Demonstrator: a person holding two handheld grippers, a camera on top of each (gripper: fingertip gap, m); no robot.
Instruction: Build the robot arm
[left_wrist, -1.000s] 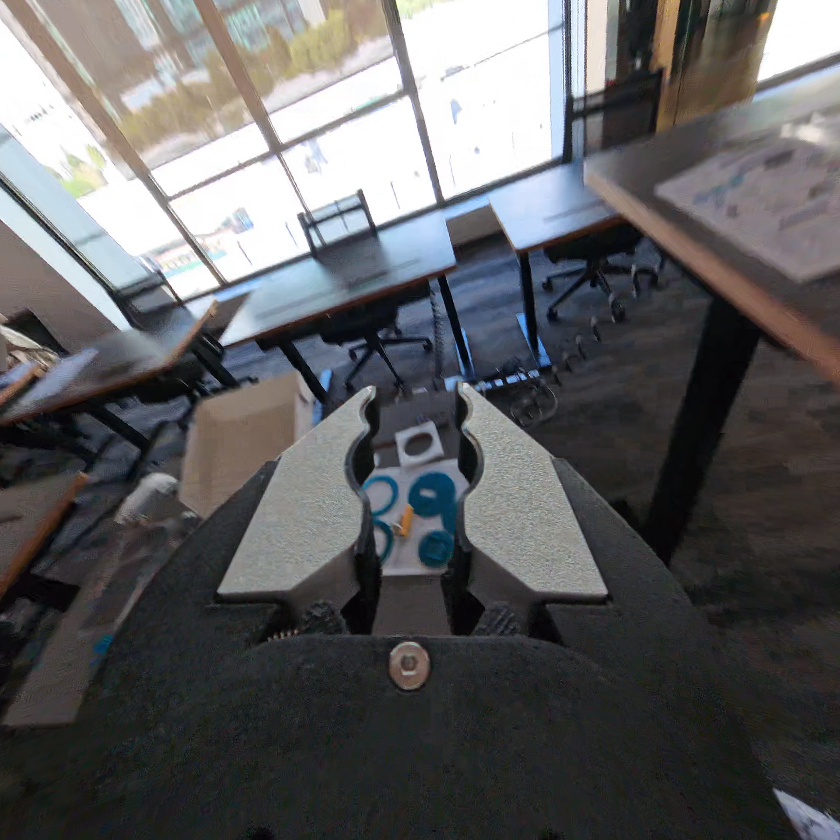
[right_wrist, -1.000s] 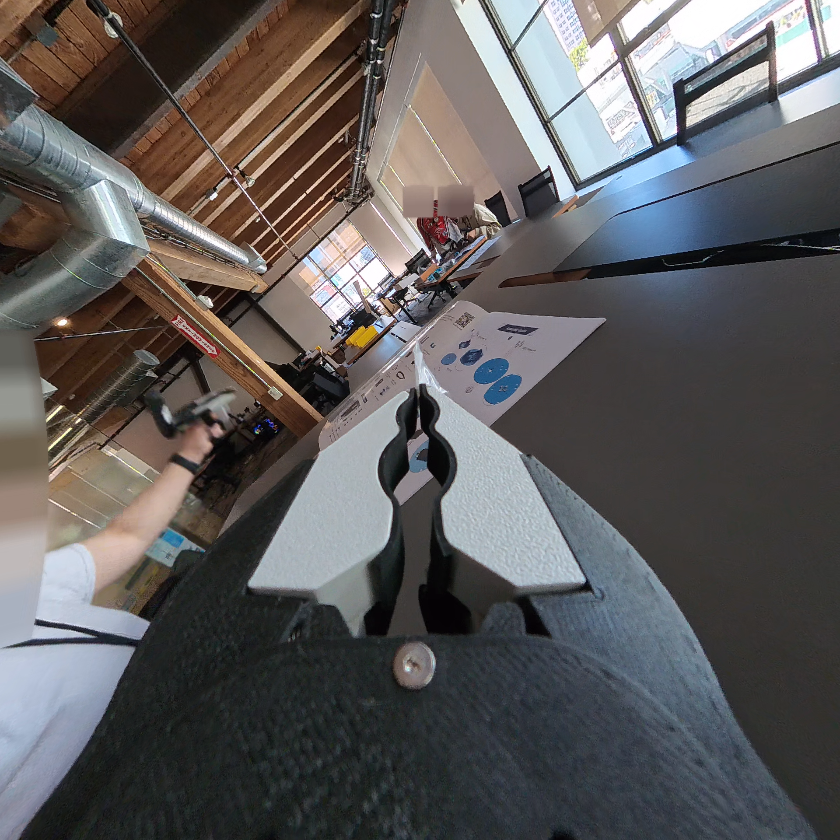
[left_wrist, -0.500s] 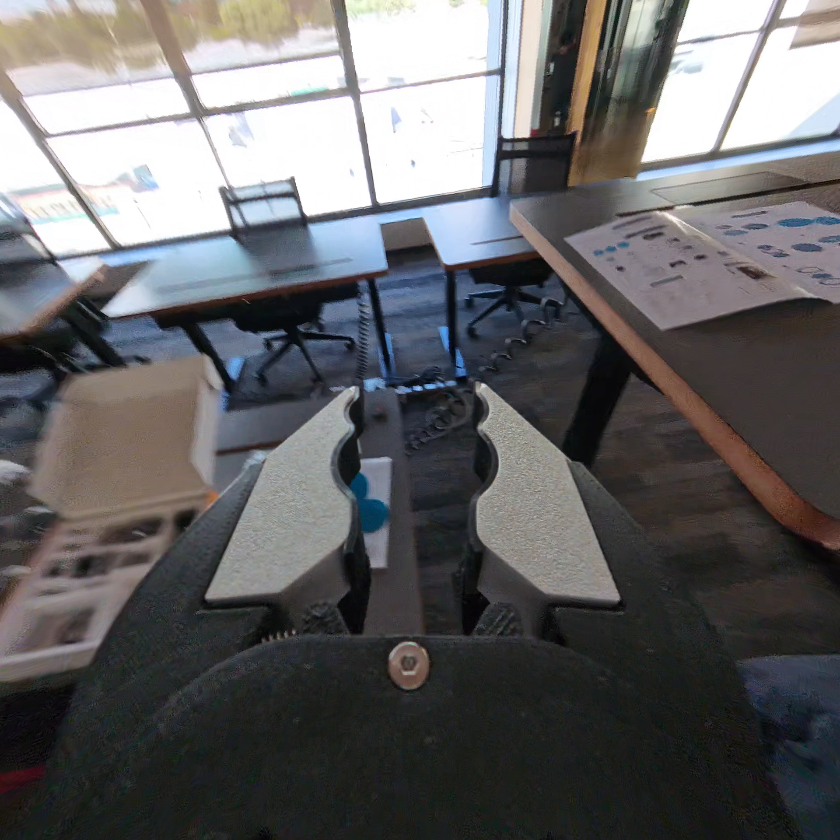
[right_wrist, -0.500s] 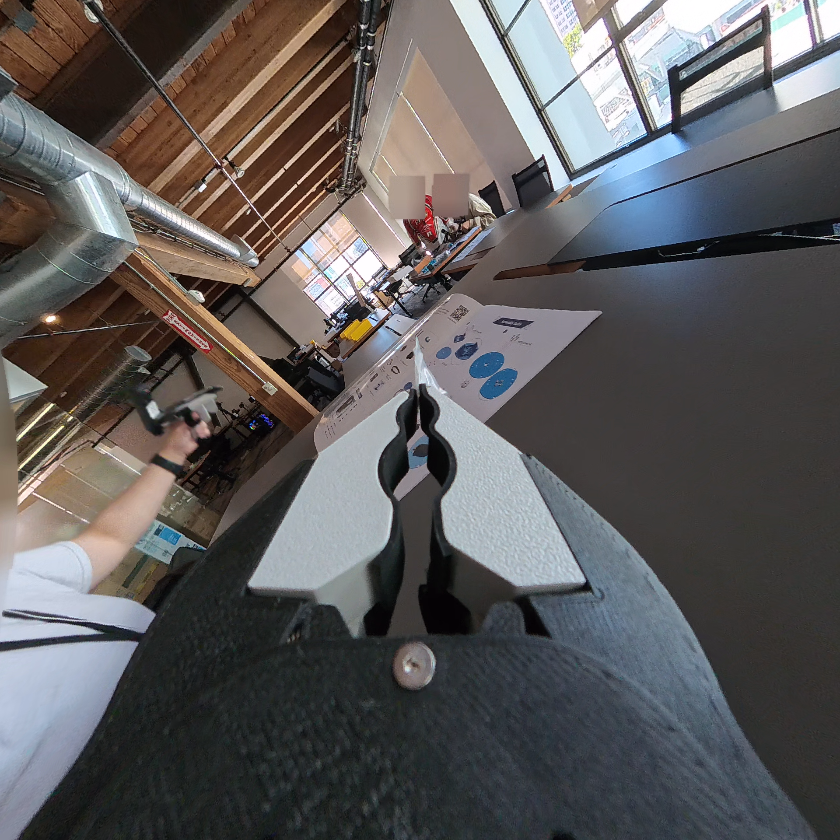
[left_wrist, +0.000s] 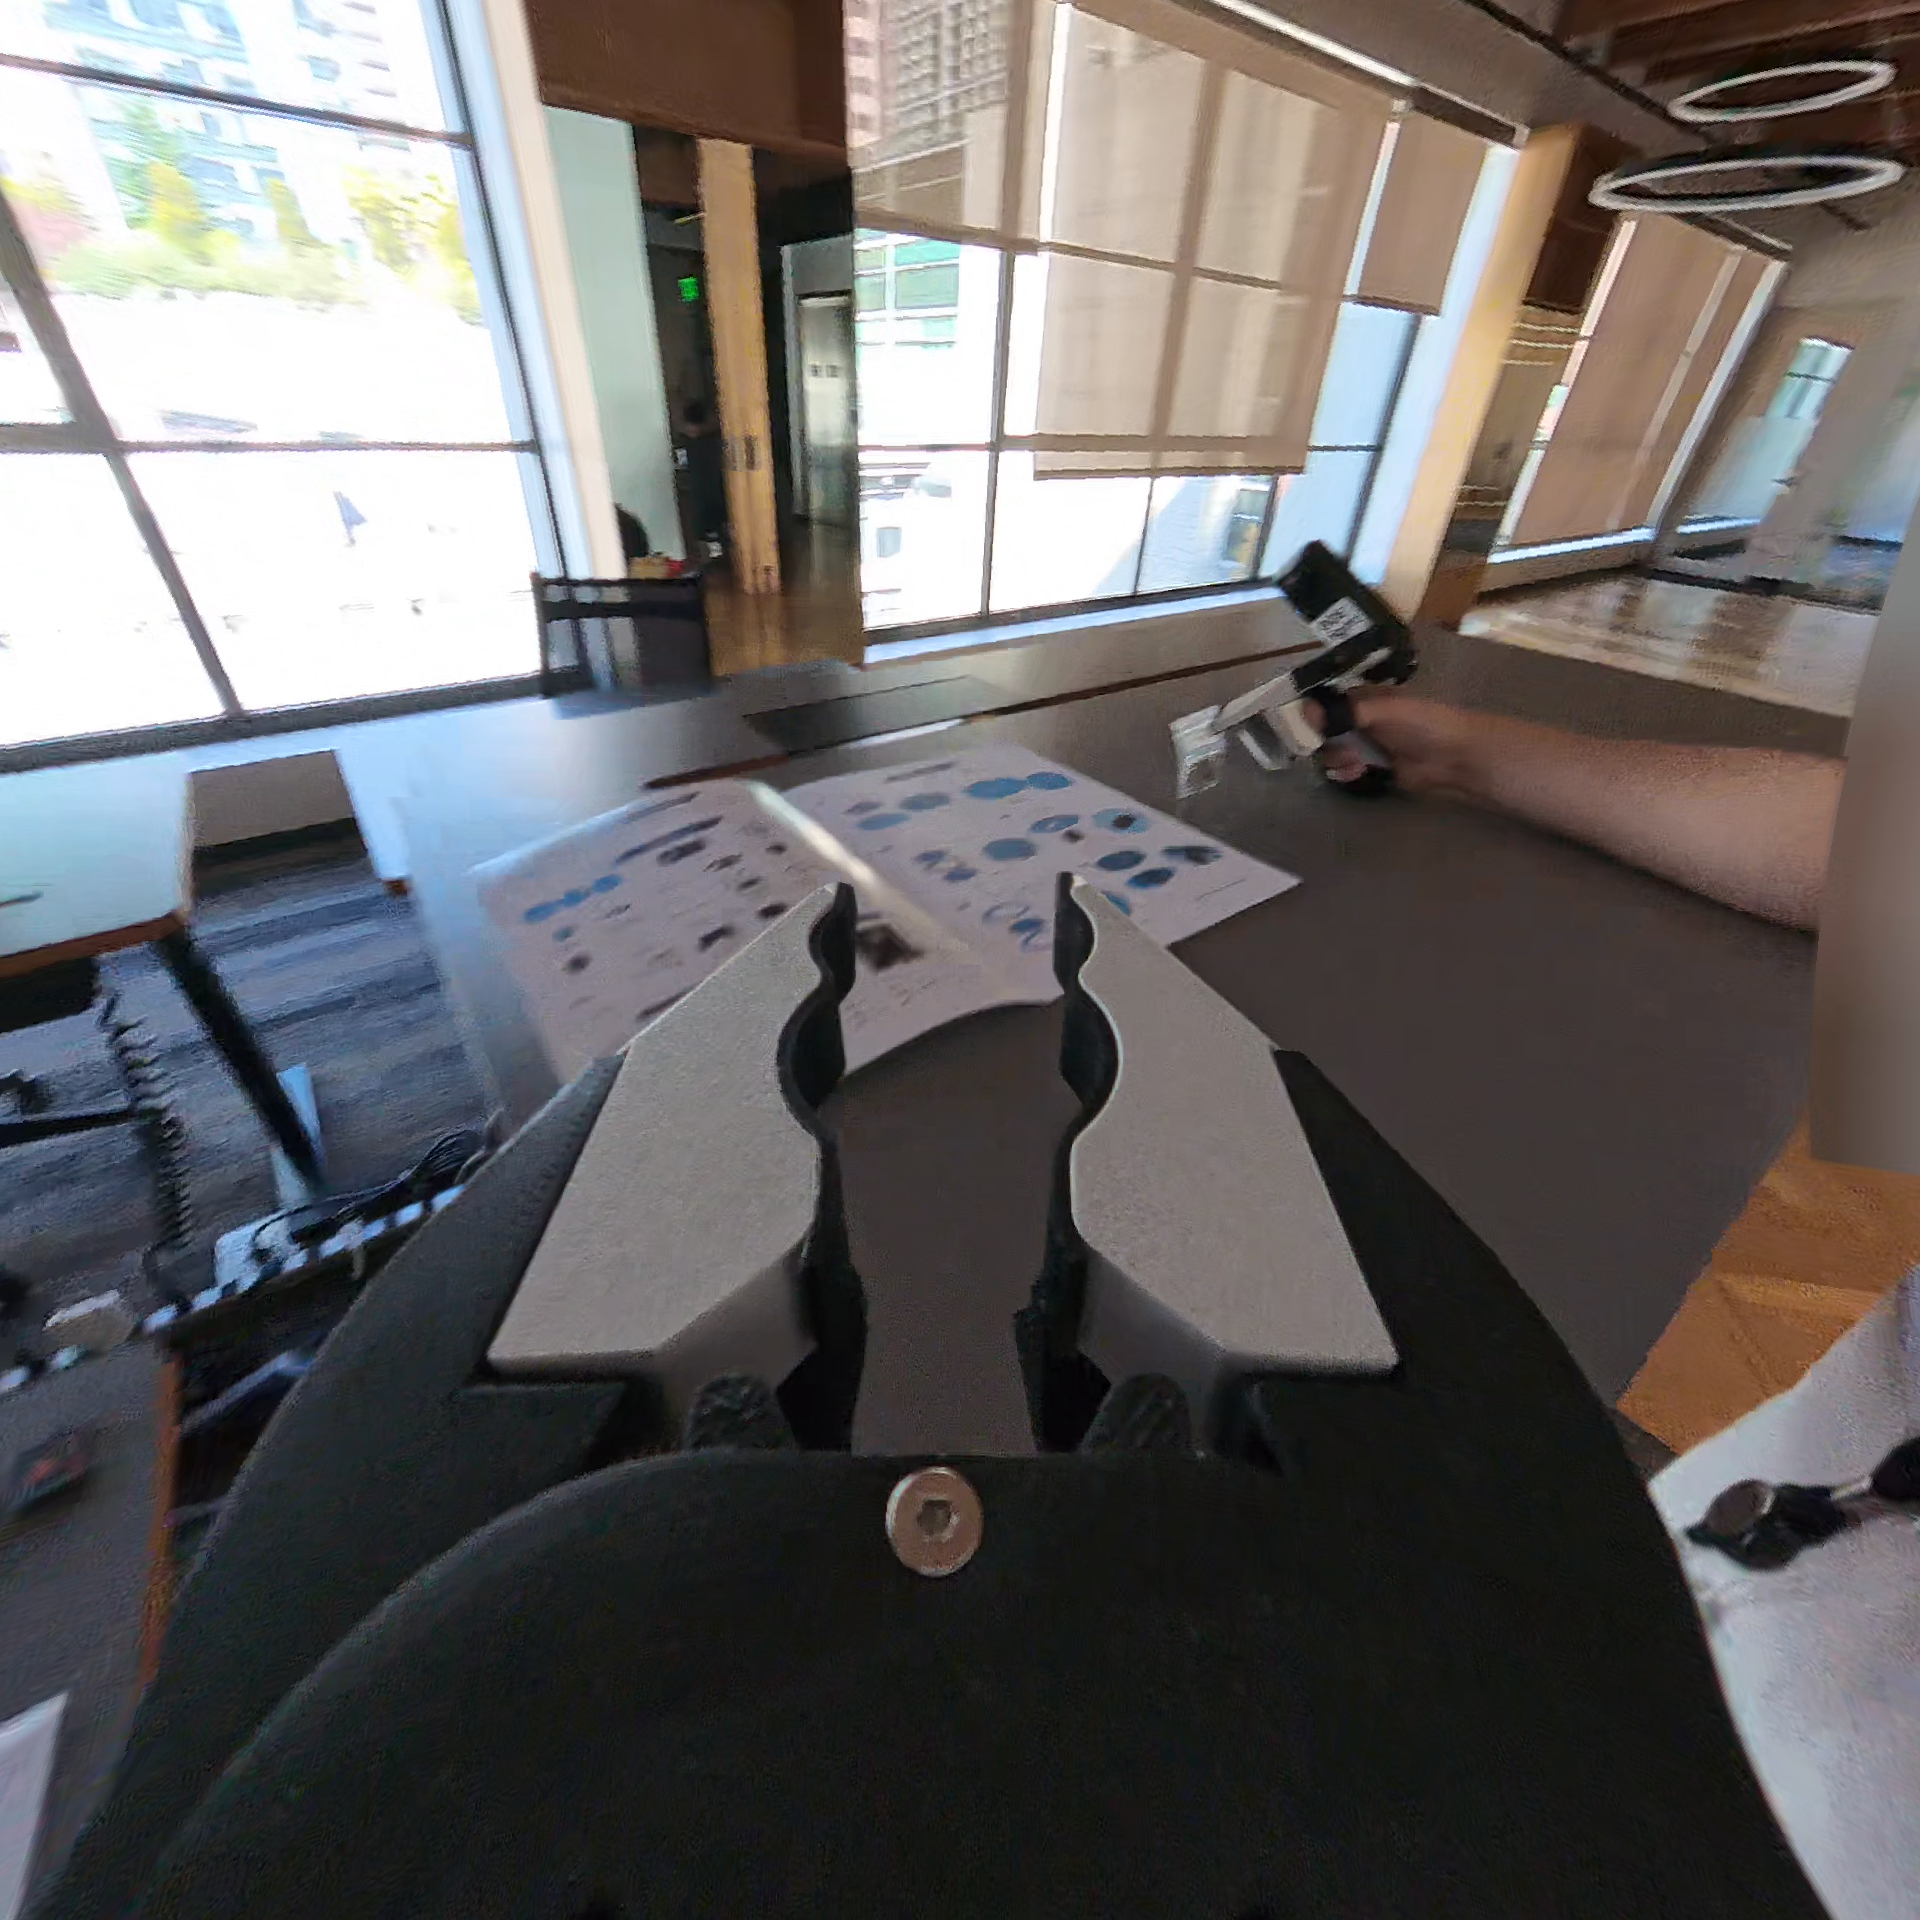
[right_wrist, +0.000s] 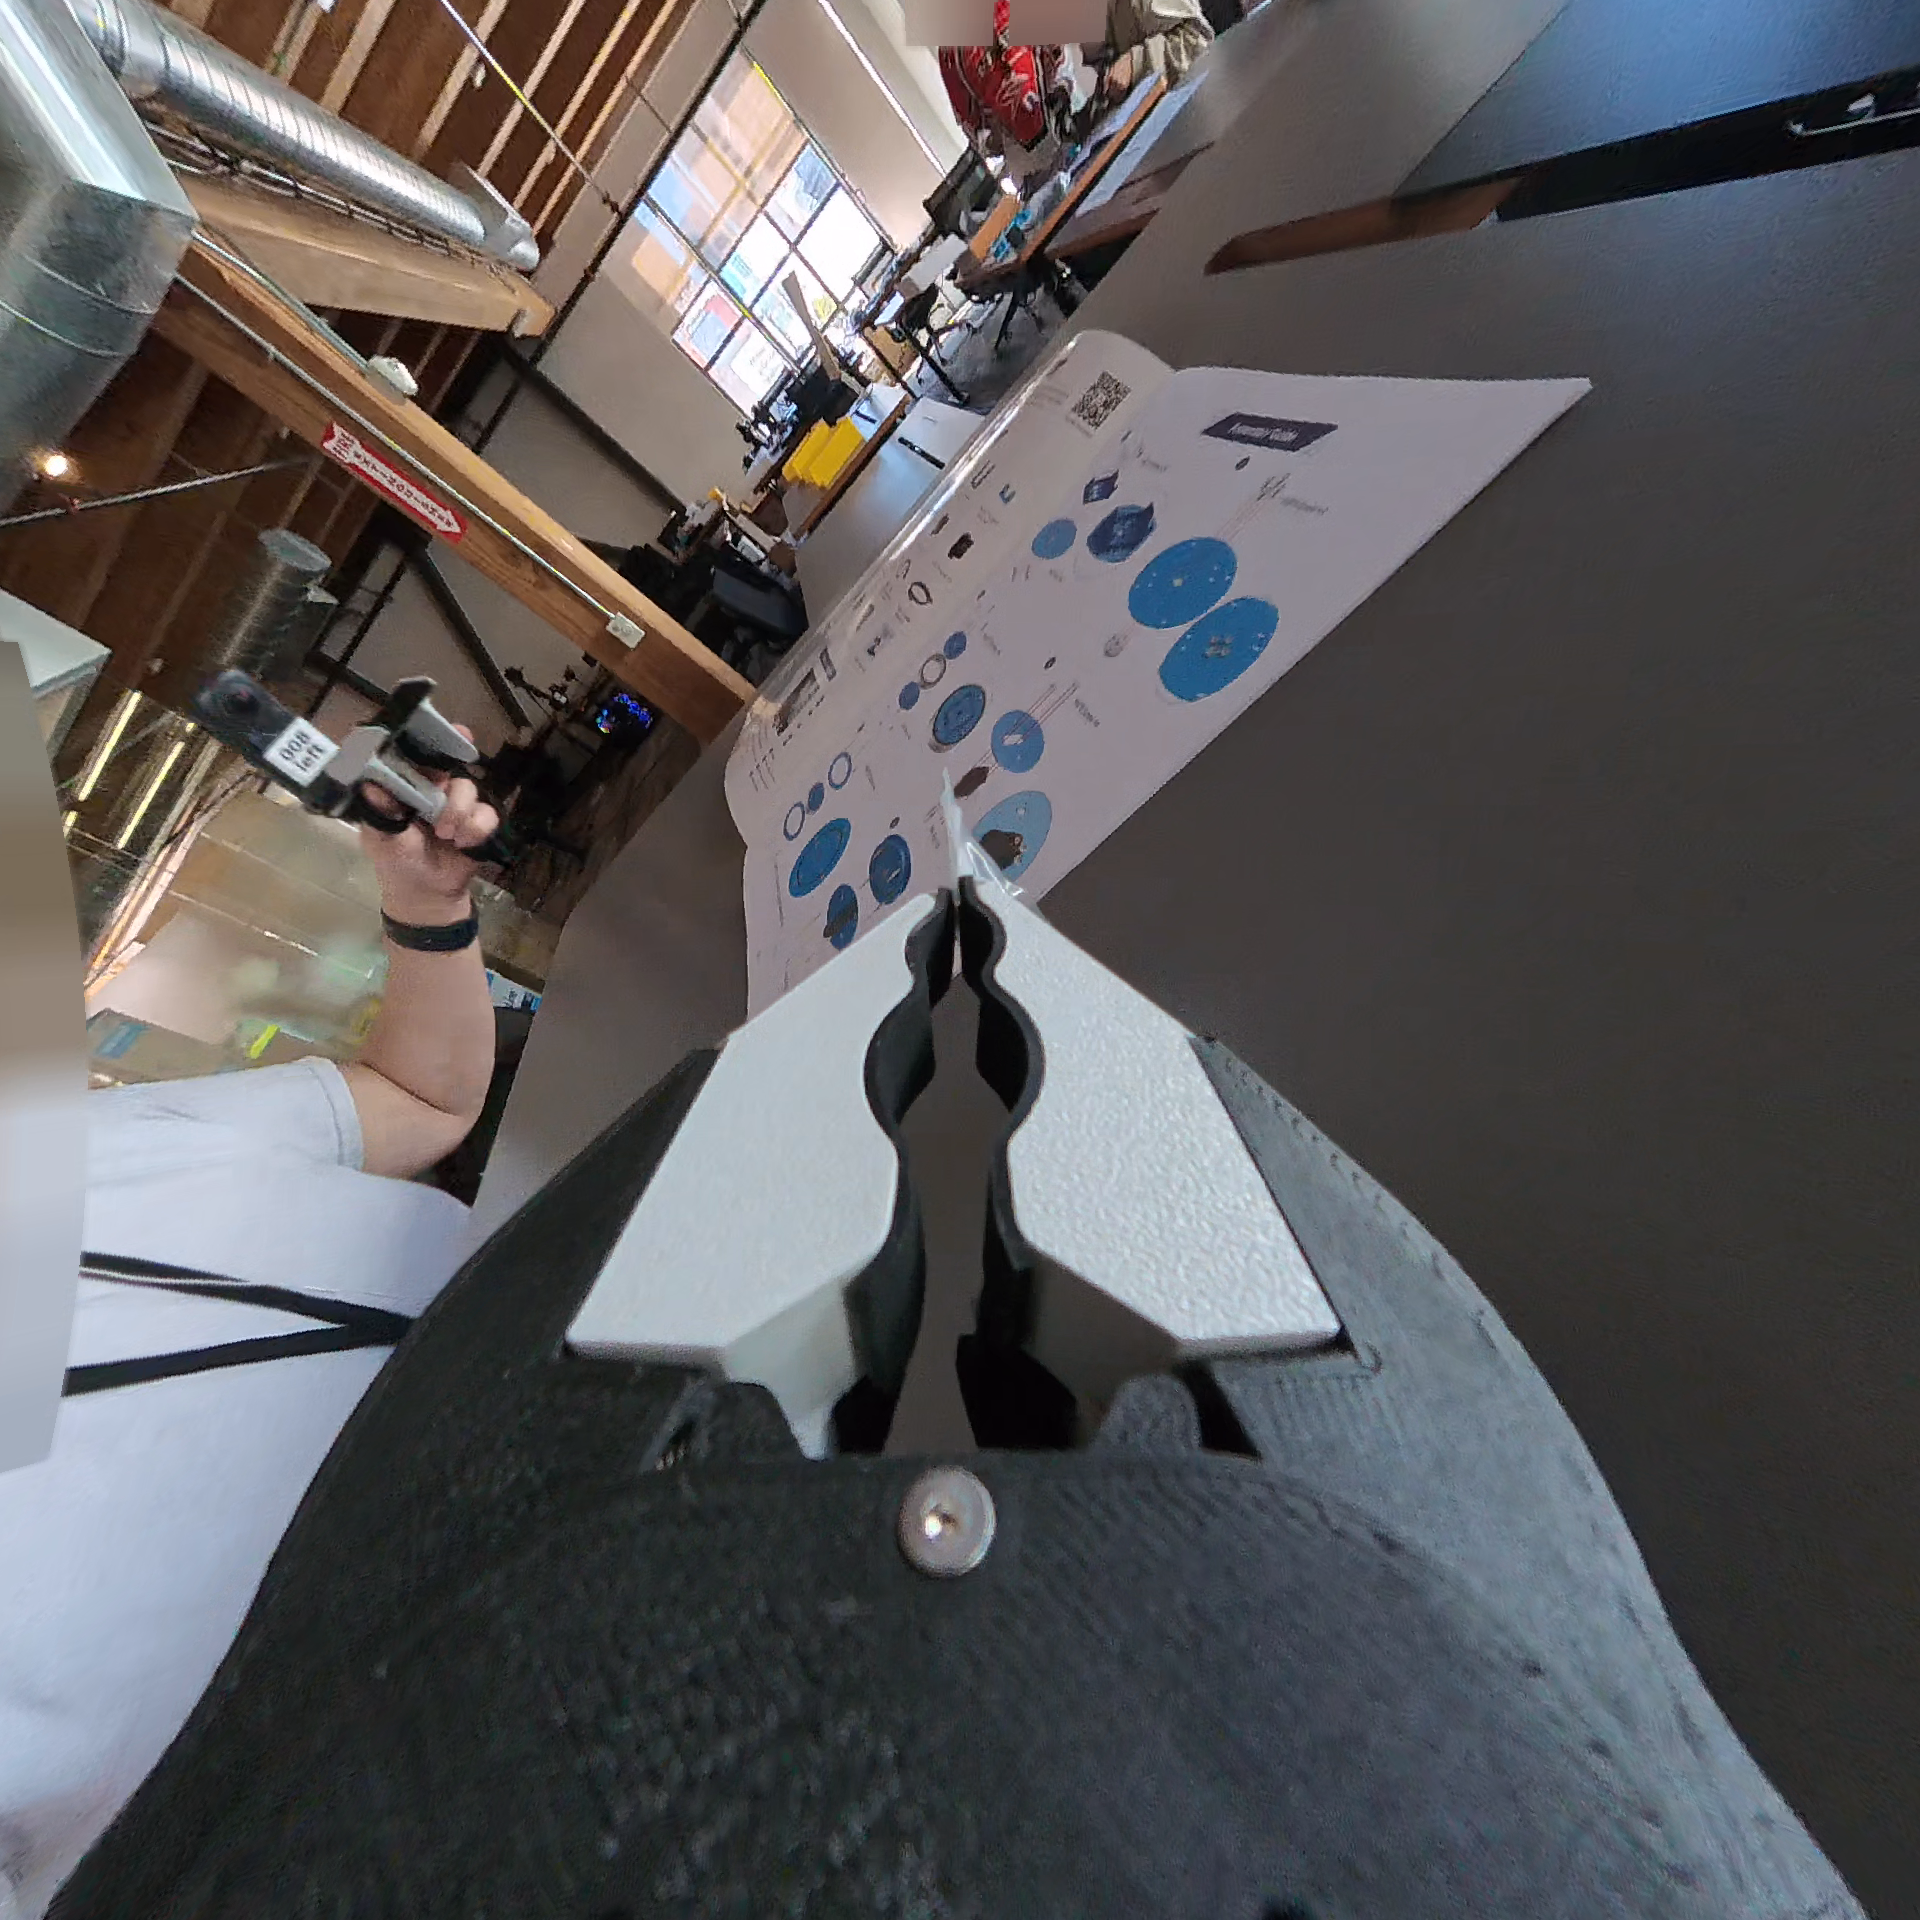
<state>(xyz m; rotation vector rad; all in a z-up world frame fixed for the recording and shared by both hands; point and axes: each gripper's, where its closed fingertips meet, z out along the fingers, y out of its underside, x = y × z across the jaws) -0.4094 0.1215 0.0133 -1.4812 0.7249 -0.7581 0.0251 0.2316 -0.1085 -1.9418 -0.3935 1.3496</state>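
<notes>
Swung up from the floor side, L gripper (left_wrist: 951, 914) now looks across the dark table (left_wrist: 1455, 1039), jaws spread wider than 1 s ago, nothing btwn them. Printed sheet (left_wrist: 935, 862) w/ blue discs lies flat mid-table, just beyond L tips. R gripper (right_wrist: 956, 904) sits low at the sheet's near edge, far right of L, jaws pinched tight on a small clear packet (right_wrist: 961, 836) poking past the tips. Packet touching sheet or not: can't tell.
</notes>
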